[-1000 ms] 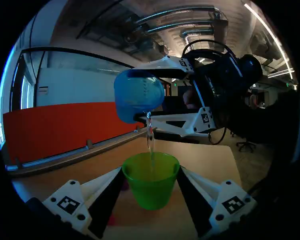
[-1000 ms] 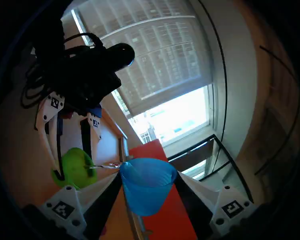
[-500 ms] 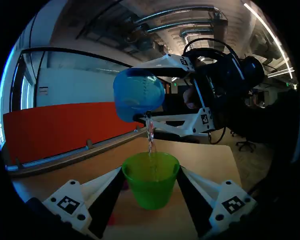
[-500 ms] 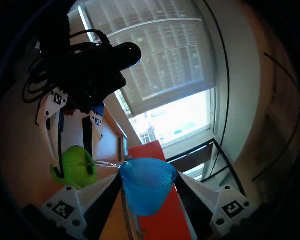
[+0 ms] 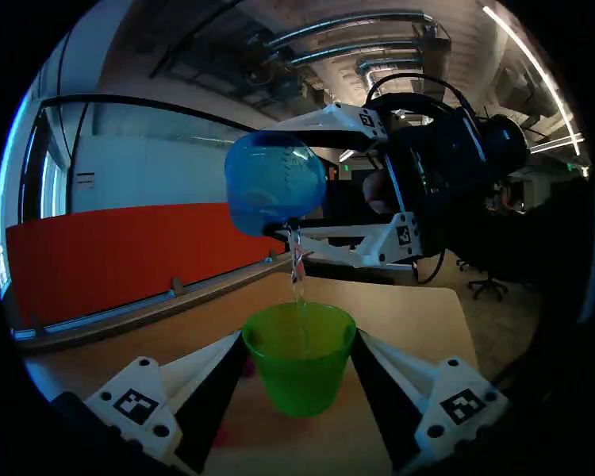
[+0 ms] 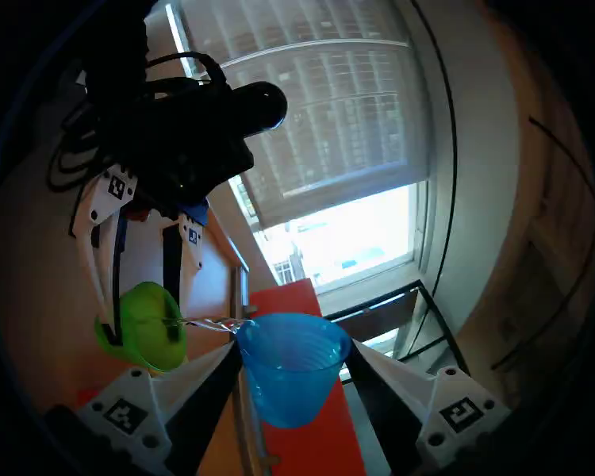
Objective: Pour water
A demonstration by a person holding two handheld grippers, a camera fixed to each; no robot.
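Between the 2 cups, a thin stream of water (image 5: 297, 266) falls from the lip of the blue cup (image 5: 274, 186) into the green cup (image 5: 299, 369) right below; the blue cup is tipped well over and hangs above the green one, the 2 apart. The right gripper (image 6: 291, 357) has both fingers pressed on the blue cup's walls; the left gripper (image 5: 297, 349) clasps the green cup the same way, upright over the wooden table (image 5: 412, 317), though whether its base rests on the wood cannot be told. The pour looks well under way; how much water remains in the blue cup is hard to judge. The step probably calls for a slow, even increase of tilt with the lip held over the middle of the green mouth, while the left gripper holds its cup level; too quick a roll could throw the stream past the far rim. Around them are an orange panel (image 5: 115, 254) along the table's far edge, a bright window (image 6: 337, 238) under lowered blinds (image 6: 321, 111), ceiling pipes (image 5: 353, 36) and an office chair (image 5: 488, 287) well off; nothing seen stands between lip and mouth.
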